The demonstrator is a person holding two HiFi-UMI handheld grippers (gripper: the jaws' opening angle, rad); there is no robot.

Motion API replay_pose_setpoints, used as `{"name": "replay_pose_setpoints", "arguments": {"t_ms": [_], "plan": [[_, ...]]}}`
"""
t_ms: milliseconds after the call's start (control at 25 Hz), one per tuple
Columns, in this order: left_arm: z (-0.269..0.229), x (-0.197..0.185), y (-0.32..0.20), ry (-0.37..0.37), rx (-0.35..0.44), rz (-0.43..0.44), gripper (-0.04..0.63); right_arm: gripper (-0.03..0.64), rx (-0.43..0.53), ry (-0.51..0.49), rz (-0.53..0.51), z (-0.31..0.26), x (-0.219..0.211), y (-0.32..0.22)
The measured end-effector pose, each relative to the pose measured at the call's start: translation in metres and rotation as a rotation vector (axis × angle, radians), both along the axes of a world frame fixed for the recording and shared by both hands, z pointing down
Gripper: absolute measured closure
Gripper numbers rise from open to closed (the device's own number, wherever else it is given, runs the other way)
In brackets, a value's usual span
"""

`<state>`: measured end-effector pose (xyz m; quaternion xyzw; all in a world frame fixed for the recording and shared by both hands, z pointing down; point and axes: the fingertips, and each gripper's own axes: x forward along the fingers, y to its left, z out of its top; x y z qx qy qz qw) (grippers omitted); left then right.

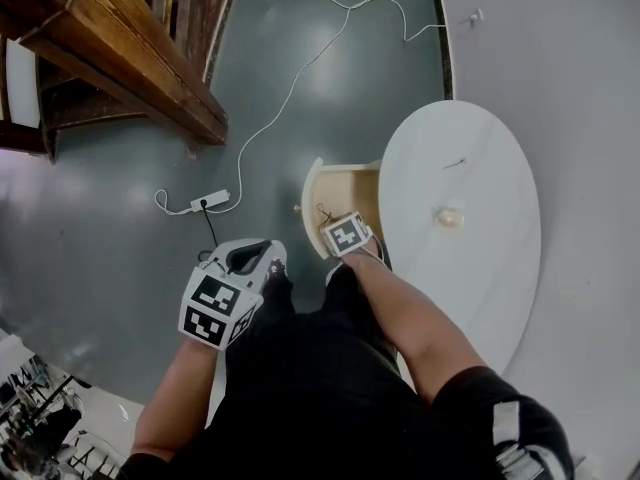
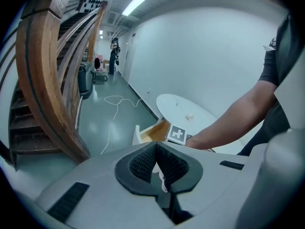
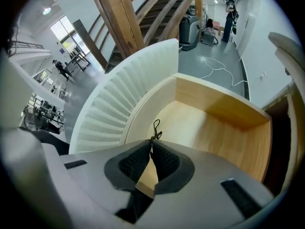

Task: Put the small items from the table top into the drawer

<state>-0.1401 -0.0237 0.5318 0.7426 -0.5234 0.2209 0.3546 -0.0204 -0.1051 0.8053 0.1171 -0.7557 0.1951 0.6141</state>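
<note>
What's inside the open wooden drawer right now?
The light wooden drawer shows only bare floor and walls. The right hand-held gripper hangs above it, shut on a small dark wire clip; its body covers the drawer's near corner.

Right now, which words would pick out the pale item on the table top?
Start at the white oval table beside the open drawer. Two small things lie on its top: this one is the pale rounded lump, not the thin dark sliver.

Pale wood drawer (image 3: 209, 128), glossy white table (image 1: 485, 263)
</note>
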Motion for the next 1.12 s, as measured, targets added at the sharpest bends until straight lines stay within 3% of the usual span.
{"name": "replay_pose_setpoints", "arguments": {"t_ms": [80, 240, 440, 600, 760, 1120], "plan": [[0.003, -0.003, 0.005, 0.002, -0.012, -0.017, 0.580, 0.598, -0.019, 0.052, 0.021, 0.007, 0.008, 0.001], [0.005, -0.008, 0.009, 0.005, -0.019, -0.039, 0.580, 0.590, -0.038, 0.056, 0.057, 0.010, 0.008, -0.001], [0.003, -0.013, 0.006, 0.008, -0.009, -0.041, 0.580, 0.578, -0.121, -0.141, 0.111, -0.002, -0.030, 0.010], [-0.004, -0.015, -0.004, 0.007, 0.018, -0.026, 0.580, 0.578, -0.034, -0.141, 0.128, -0.017, -0.026, -0.005], [-0.013, -0.012, -0.014, 0.006, 0.049, 0.000, 0.580, 0.592, -0.042, -0.201, 0.154, -0.044, -0.028, 0.000], [-0.033, -0.014, -0.040, 0.023, 0.123, 0.024, 0.580, 0.609, 0.038, -0.530, 0.194, -0.168, -0.043, 0.001]]}}
